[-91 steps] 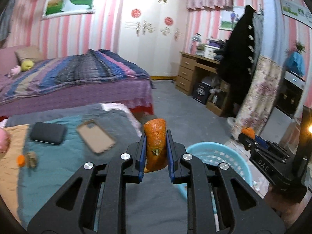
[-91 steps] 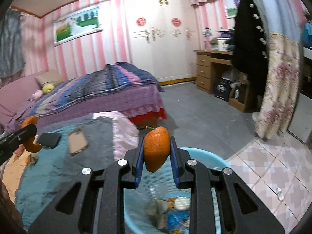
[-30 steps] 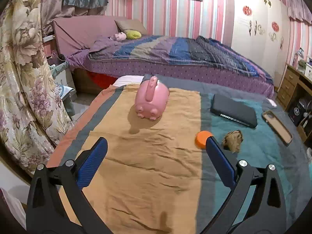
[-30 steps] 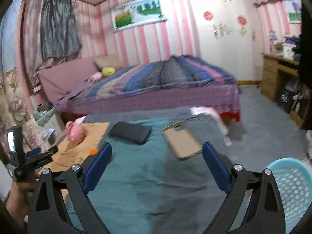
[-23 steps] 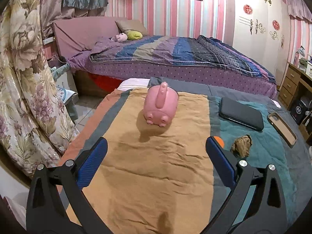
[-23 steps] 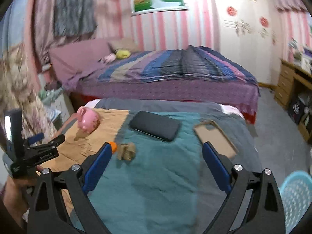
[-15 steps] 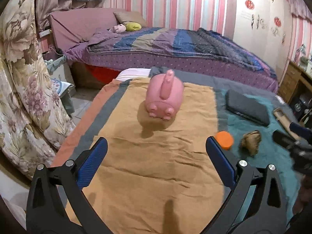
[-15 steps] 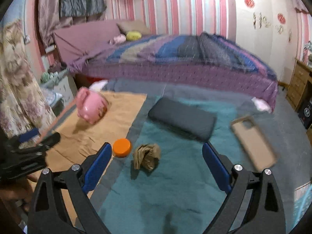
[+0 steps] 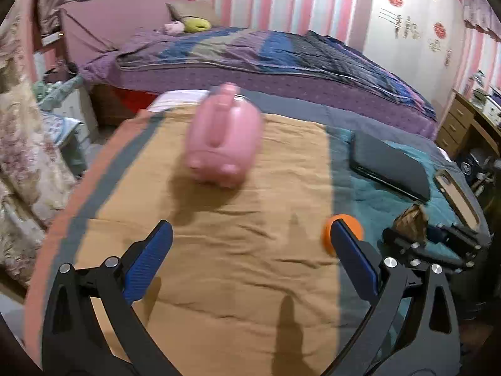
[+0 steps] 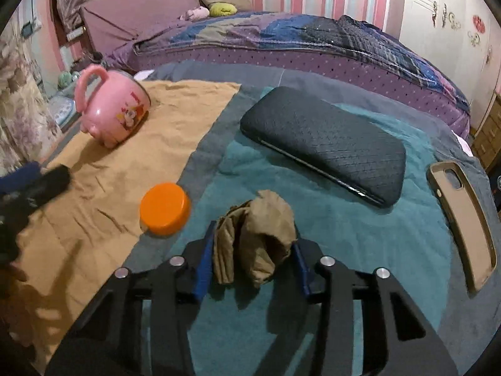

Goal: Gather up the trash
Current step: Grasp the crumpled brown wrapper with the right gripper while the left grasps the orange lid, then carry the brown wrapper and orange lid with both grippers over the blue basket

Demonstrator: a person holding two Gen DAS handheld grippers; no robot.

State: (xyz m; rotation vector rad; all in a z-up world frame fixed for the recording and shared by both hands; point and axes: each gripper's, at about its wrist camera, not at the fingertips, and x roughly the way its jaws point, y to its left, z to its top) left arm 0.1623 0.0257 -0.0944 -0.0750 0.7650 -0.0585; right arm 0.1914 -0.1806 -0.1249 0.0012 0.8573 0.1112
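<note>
A crumpled brown paper wad (image 10: 256, 238) lies on the teal blanket (image 10: 360, 228). My right gripper (image 10: 252, 263) has its blue pads on both sides of the wad, closed against it. An orange round cap (image 10: 165, 208) lies just left of it, at the edge of the tan cloth (image 10: 103, 188). In the left wrist view my left gripper (image 9: 250, 257) is wide open and empty above the tan cloth (image 9: 235, 250); the orange cap (image 9: 343, 230) sits behind its right finger, and the paper wad (image 9: 411, 217) shows with the right gripper (image 9: 438, 241) on it.
A pink pig-shaped mug (image 10: 111, 109) lies on the tan cloth, also in the left wrist view (image 9: 224, 153). A black padded case (image 10: 325, 141) and a tan phone case (image 10: 463, 219) lie on the teal blanket. A purple bed (image 10: 297, 40) stands behind.
Both grippers dropped their orange peels earlier and swung to the bed. In the last half second my right gripper moved down to the paper wad and narrowed around it; my left gripper moved closer to the cap.
</note>
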